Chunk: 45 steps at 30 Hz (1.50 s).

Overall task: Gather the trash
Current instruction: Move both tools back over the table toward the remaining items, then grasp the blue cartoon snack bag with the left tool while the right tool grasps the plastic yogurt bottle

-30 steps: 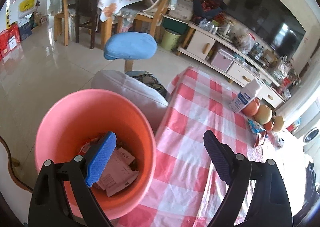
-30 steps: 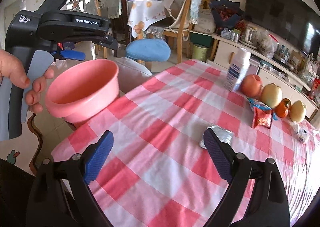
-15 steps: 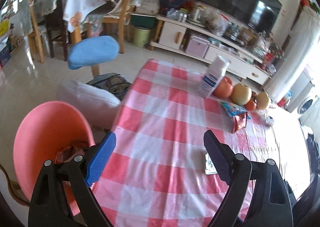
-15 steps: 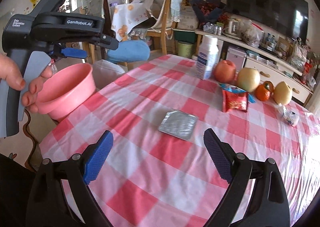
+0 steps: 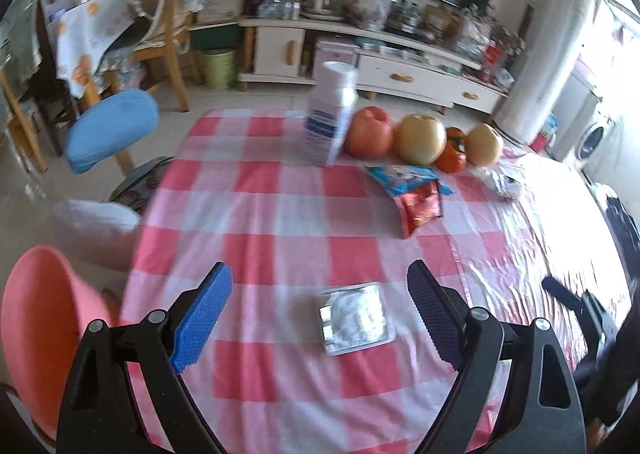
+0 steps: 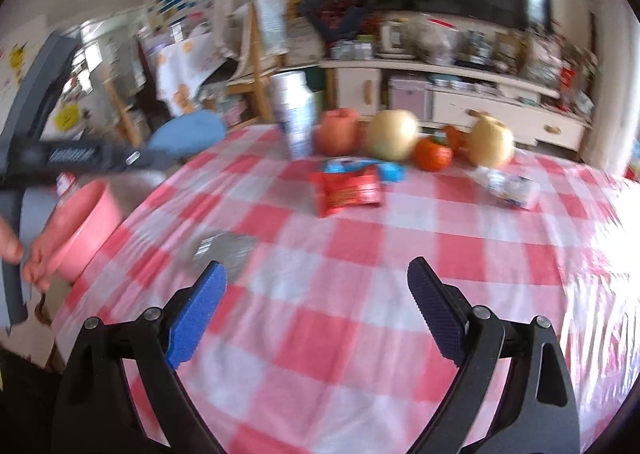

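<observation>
A flat silver foil packet [image 5: 355, 318] lies on the red-checked tablecloth [image 5: 256, 214]. My left gripper [image 5: 320, 310] hovers open just over it, nothing between its fingers. Farther back lie a red snack wrapper [image 5: 420, 208], a blue wrapper [image 5: 400, 176] and a crumpled clear wrapper [image 5: 500, 182]. A pink trash bin [image 5: 44, 330] stands off the table's left edge. In the right wrist view my right gripper [image 6: 318, 306] is open and empty above the cloth, with the foil packet [image 6: 224, 250] to its left, the red wrapper [image 6: 348, 190] and the clear wrapper [image 6: 512, 186] beyond, and the pink bin [image 6: 86, 226] at left.
A white bottle [image 5: 330, 118], an apple [image 5: 368, 132], two pears [image 5: 424, 138] and an orange fruit [image 5: 452, 154] line the table's far side. A blue stool [image 5: 112, 130] and white cushion [image 5: 96, 226] stand beside the table. A hand [image 6: 24, 258] holds the left gripper's grey handle.
Both grippers have swung right, away from the pink bin and over the table. The foil packet now lies between the left gripper's fingers in view; the right wrist view has passed beyond it.
</observation>
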Each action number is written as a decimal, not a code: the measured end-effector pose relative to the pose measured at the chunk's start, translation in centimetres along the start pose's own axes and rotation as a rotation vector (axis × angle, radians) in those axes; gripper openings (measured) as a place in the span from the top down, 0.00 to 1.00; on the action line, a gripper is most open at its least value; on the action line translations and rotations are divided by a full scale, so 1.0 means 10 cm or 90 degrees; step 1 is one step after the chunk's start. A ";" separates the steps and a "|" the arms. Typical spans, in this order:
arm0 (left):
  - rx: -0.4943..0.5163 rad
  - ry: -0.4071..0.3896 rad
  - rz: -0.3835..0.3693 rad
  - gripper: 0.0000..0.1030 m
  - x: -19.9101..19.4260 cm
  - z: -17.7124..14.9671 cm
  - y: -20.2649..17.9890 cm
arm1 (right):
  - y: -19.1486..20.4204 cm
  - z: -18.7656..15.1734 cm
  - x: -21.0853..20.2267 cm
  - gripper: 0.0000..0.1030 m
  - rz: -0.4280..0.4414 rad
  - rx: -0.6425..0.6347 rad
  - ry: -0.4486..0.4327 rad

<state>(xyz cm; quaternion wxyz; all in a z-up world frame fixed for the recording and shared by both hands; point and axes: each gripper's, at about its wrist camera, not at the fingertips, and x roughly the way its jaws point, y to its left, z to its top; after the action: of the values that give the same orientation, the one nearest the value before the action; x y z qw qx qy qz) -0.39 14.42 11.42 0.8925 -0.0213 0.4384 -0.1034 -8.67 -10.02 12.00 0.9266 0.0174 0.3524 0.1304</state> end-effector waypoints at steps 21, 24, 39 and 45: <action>-0.035 -0.006 -0.039 0.14 1.24 0.61 -0.90 | -2.32 0.35 0.68 0.10 -0.091 0.283 0.012; -0.031 -0.005 -0.022 0.14 1.43 0.69 -0.95 | -2.39 0.43 0.83 0.10 -0.078 0.287 0.020; -0.074 0.038 -0.013 0.14 2.08 0.84 -0.84 | -2.58 0.73 1.37 0.10 -0.029 0.254 0.067; -0.043 0.055 -0.038 0.14 2.21 0.82 -0.91 | -2.43 0.76 1.47 0.10 -0.032 0.187 0.081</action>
<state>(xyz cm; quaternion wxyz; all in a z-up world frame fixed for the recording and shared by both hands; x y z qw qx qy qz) 17.66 0.66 0.42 0.8679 -0.0599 0.4792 -0.1160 12.45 -29.35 5.20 0.8930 0.1353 0.4257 0.0549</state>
